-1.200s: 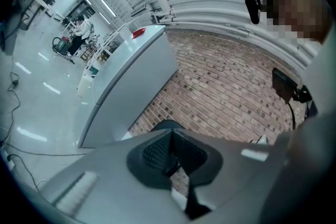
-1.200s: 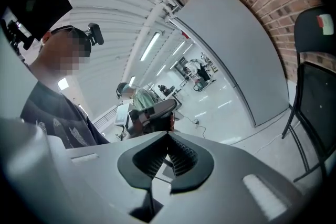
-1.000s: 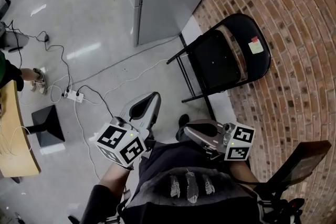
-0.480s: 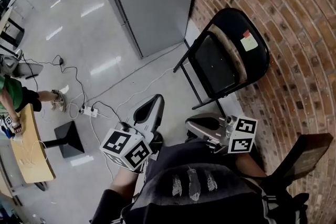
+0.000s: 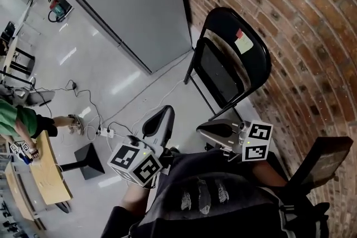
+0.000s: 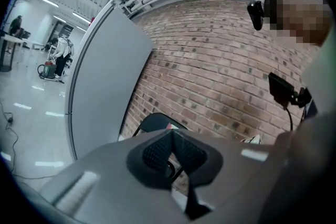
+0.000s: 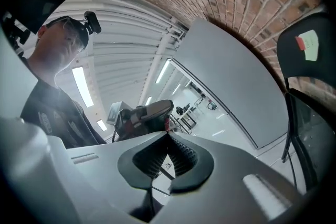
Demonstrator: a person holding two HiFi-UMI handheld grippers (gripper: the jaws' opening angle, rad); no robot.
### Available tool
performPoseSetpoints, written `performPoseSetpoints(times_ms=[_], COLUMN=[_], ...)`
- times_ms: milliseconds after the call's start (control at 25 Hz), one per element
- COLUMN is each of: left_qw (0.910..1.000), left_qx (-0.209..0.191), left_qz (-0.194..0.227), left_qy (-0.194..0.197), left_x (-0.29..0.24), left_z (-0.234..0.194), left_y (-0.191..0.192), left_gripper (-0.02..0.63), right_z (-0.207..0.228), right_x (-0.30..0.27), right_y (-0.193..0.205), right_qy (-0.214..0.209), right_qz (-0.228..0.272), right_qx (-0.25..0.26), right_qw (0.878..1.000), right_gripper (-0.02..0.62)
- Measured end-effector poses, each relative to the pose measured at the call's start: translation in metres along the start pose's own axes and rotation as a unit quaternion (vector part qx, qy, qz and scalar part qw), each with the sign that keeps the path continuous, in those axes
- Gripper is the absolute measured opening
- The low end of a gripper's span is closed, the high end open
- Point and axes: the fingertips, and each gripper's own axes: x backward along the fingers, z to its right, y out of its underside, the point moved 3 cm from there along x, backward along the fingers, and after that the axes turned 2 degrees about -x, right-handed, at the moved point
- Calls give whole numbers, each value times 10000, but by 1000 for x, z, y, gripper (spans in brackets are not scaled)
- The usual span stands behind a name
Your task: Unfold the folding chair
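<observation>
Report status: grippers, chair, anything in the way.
Left gripper and right gripper shut, empty, short of the chair. Folding chair folded, upright against brick wall. Nothing seen blocking the approach; grey panel stands beside it.

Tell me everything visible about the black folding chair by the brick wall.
The black metal folding chair is folded, seat panel flat against its rounded backrest. It stands on thin tube legs on the glossy grey floor, against the red brick wall. A pale yellow note with a red tab sticks to the backrest.
</observation>
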Motion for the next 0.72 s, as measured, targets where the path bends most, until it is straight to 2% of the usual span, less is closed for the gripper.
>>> performPoseSetpoints(times_ms=[320, 560, 720], left_qw=[9996, 9984, 9960], left_qx=[-85, 31, 346], left_qz=[-272, -410, -460], left_qy=[15, 375, 683], left_x=[-25, -50, -69], left_z=[13, -8, -34], left_y=[3, 5, 10], left_gripper=[2, 2, 2], right_z=[19, 38, 52], right_x=[21, 12, -4], right_y=[0, 4, -1], right_qy=[59, 490, 886], right_qz=[198, 154, -67], right_qx=[-199, -345, -343], right_qw=[9996, 9981, 9955], right_gripper=[2, 2, 2])
